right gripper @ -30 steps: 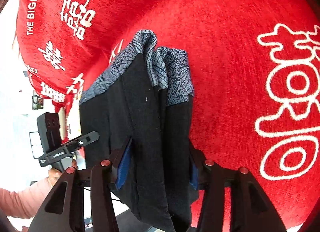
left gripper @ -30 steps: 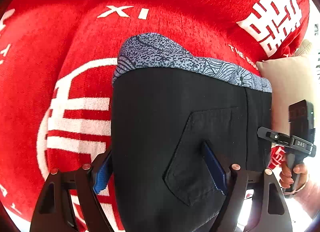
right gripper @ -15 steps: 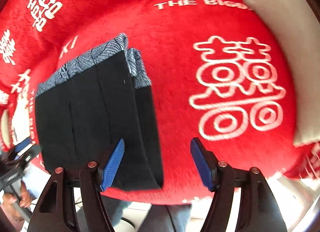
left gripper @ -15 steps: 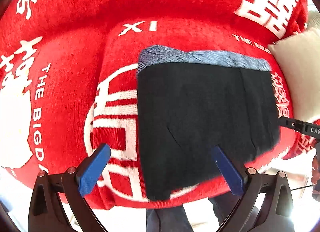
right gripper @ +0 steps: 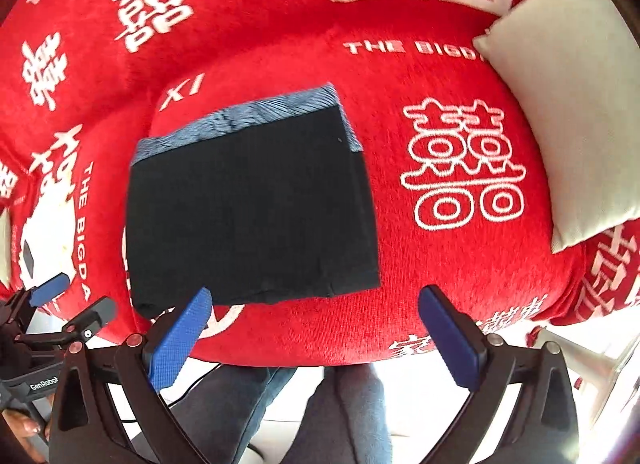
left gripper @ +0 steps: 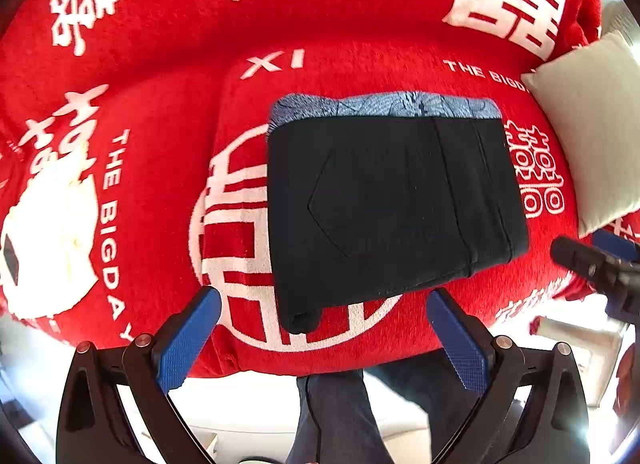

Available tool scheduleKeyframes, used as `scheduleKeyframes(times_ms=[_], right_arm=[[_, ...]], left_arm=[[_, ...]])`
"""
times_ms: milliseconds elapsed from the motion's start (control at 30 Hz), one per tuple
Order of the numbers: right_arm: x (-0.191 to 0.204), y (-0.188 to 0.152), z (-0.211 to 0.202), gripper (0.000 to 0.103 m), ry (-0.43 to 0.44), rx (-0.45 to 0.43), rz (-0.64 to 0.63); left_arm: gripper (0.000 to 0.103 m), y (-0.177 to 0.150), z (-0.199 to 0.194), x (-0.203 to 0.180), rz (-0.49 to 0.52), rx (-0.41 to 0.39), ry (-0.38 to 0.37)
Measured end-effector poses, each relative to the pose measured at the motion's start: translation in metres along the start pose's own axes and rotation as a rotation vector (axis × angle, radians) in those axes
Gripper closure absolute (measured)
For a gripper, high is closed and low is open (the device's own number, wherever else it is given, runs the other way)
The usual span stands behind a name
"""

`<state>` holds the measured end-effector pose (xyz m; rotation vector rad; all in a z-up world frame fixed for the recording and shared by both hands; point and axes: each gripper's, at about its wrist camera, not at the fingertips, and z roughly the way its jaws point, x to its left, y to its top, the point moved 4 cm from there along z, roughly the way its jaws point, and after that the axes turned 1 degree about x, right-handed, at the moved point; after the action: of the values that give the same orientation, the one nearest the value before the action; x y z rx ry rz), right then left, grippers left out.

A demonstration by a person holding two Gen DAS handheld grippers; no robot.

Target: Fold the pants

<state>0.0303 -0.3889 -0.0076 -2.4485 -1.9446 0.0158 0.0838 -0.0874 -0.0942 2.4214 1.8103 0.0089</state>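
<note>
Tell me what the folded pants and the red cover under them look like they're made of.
Pants: looks like matte black denim or twill, with stitched seams and a patch pocket; the blue patterned band along the far edge looks like printed woven lining. Red cover: plush, probably velvet or chenille, judging by its fuzzy nap and soft sheen.

Place: a home living room, by the look of it.
Seat: a sofa under a red cover [left gripper: 168, 75] printed with white wedding characters.
Cushion: a beige pillow [right gripper: 568, 103] on the seat.
Floor: pale tiles [right gripper: 424, 396].
</note>
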Motion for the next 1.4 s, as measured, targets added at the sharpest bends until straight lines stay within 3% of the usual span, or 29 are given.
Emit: scheduleKeyframes(times_ms=[333, 800, 1400], right_arm=[[0.004, -0.012, -0.004, 0.0, 0.003, 0.044, -0.05], [0.002, -0.015, -0.01, 0.0, 0.014, 0.058, -0.083], [0.007, -0.021, -0.016, 0.0, 0.01, 0.042, -0.09]], left_arm=[[0.0, -0.012, -0.019, -0.019, -0.049, -0.02, 0.103], [0.0, -0.028, -0.021, -0.029, -0.075, 0.023, 0.108], [0.0, -0.031, -0.026, -0.031, -0.064, 0.017, 0.116]])
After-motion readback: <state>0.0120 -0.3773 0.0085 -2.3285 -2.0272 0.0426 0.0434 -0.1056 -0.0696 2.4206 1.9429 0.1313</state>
